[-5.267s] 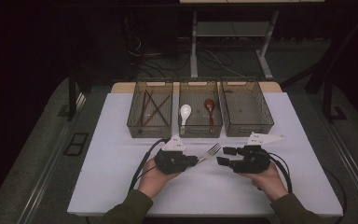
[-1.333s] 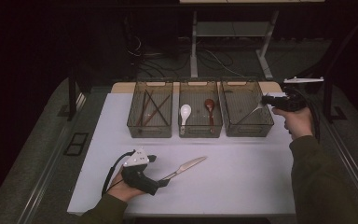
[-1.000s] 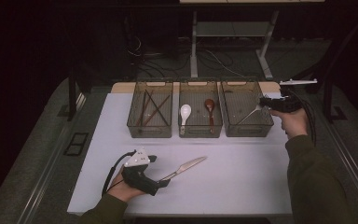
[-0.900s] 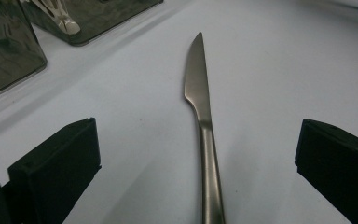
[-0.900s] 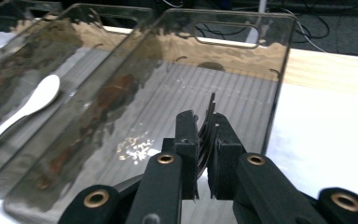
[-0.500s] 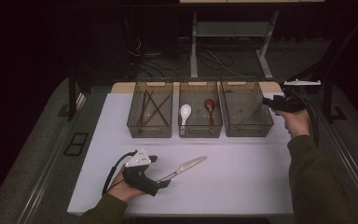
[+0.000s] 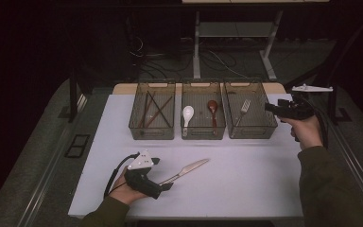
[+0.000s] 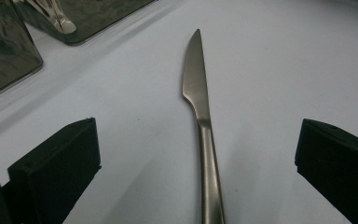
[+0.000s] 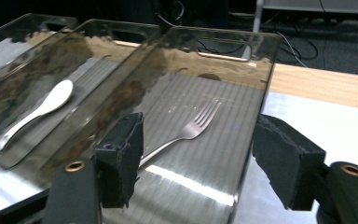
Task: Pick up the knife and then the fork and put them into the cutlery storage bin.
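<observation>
Risk: left gripper (image 8: pixel 196 154) gapes around knife (image 8: pixel 200 116), gripping nothing; closing off-centre could skid it. Right gripper (image 9: pixel 198 158), jaws just opening, empty above fork (image 9: pixel 186 133).

Readable text: none was legible in any view.
Knife (image 8: pixel 200 107): its blade and handle bore no visible stamp or brand.
Bins (image 7: pixel 250 124): their clear walls carried no label or number.
Desk (image 7: pixel 246 175): its white surface carried no sign or marking.
</observation>
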### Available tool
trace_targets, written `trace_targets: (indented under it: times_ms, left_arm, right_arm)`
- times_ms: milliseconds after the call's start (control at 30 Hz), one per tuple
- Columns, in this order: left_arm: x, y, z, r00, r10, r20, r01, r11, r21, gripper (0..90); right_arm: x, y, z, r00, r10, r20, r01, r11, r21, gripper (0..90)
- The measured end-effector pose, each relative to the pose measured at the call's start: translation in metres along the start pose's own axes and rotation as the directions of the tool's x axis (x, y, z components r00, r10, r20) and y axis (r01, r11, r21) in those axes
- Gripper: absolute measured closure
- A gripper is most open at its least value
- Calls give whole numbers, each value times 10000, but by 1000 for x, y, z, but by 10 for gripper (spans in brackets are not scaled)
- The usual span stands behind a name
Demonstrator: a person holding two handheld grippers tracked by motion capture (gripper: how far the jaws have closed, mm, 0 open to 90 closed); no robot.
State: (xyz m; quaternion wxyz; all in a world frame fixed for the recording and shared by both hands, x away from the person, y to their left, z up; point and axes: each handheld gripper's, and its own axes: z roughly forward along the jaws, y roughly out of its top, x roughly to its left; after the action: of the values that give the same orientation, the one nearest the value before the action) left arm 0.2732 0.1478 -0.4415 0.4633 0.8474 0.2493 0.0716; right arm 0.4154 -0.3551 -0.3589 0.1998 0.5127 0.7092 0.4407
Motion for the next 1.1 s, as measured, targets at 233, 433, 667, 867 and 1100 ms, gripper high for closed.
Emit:
trace_targets:
  times_ms: [233,433,667,867,1100]
  left_arm:
    - [-1,0,0,9999,-12,-106,12,10000,32,0]
    - [-1,0,0,9997,-73,-217,75,9999,121,0]
    - [-1,1,0,9993,-77,-360,85,9997,223,27]
    - [0,2,-2,9986,-79,-520,92,9997,242,77]
    - [0,3,-5,9981,-120,-605,135,9996,250,168]
  right_arm:
    - [22,-13,-17,9973,-327,-656,326,9995,-27,275]
    - [46,-29,-29,9914,-920,-933,904,9957,-213,205]
    - [73,-51,-36,9810,-1264,-1474,1214,9917,-426,191]
    - [91,-74,-39,9718,-1436,-1870,1390,9896,-372,189]
    - [98,-102,-41,9663,-1702,-1934,1698,9853,-187,189]
